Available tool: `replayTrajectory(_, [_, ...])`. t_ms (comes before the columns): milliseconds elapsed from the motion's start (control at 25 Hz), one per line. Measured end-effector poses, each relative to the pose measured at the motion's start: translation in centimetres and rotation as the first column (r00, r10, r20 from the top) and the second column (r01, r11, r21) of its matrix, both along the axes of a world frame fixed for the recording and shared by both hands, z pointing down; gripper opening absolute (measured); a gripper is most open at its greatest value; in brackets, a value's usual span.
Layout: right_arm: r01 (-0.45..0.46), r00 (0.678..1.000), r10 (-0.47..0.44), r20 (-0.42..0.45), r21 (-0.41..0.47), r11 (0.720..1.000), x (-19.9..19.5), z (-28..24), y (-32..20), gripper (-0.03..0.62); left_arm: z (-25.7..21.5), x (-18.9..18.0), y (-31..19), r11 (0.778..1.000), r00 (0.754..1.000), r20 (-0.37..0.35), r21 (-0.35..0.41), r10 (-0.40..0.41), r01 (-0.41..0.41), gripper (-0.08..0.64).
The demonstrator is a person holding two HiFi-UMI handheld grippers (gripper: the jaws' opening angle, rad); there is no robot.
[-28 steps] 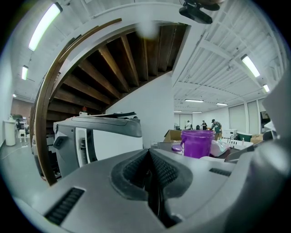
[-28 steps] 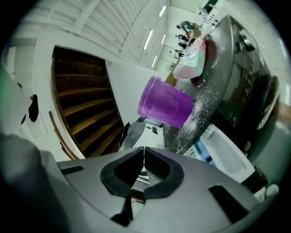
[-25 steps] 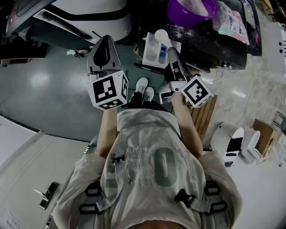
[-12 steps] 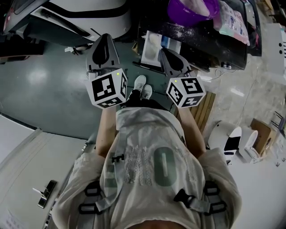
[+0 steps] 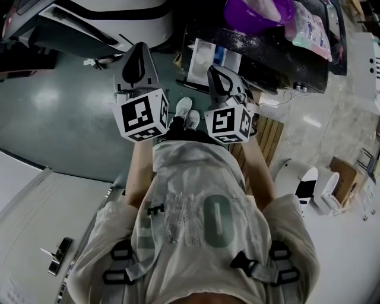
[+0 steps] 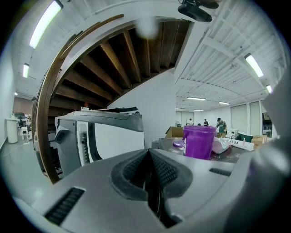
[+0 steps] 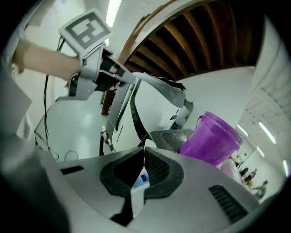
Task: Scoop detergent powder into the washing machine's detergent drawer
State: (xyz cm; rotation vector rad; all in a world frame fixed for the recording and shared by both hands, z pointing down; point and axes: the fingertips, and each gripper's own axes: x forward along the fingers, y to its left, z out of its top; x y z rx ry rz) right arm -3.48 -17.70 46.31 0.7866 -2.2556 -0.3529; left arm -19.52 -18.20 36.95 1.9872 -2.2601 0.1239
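1. The detergent drawer point(image 5: 208, 56) juts open from the edge of the black top point(image 5: 297, 59) that faces the person. It is white, with a blue compartment.
2. White powder point(image 5: 249, 43) lies scattered on the black top near that edge.
3. A purple bucket point(image 5: 256, 13) stands at the top's far edge, with a printed pouch point(image 5: 309, 27) just beside it.
4. The right gripper point(image 5: 214, 72) hovers at the drawer's near end. Its jaws are drawn to a thin slit that pinches a white strip point(image 7: 136, 193) bearing a blue patch. No scoop bowl can be made out beyond the tips.
5. The left gripper point(image 5: 141, 47) hangs well apart to the left, over the grey-green floor point(image 5: 65, 113). Its jaws are pressed together with nothing between them.
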Motion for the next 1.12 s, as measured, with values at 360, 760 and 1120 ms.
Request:
replayTrajectory(360, [0.374,0.836,-0.179,-0.519,0.298,0.878,0.1,2.5,0.9,0.011,0.8,-0.9,0.4,1.0,1.0,-0.01,-0.013,-0.014,0.014,0.02])
replayTrajectory(760, [0.423,0.799,-0.17,-0.576,0.338,0.841,0.0,2.2,0.6,0.011,1.2,-0.8,0.3,1.0,1.0,-0.021,-0.017,-0.003,0.003,0.02])
replayTrajectory(1120, [0.435,0.794,-0.176,-0.581,0.343,0.832,-0.1,2.2,0.7,0.011,1.3,-0.5,0.0,1.0,1.0,-0.022,-0.018,0.001,-0.001,0.02])
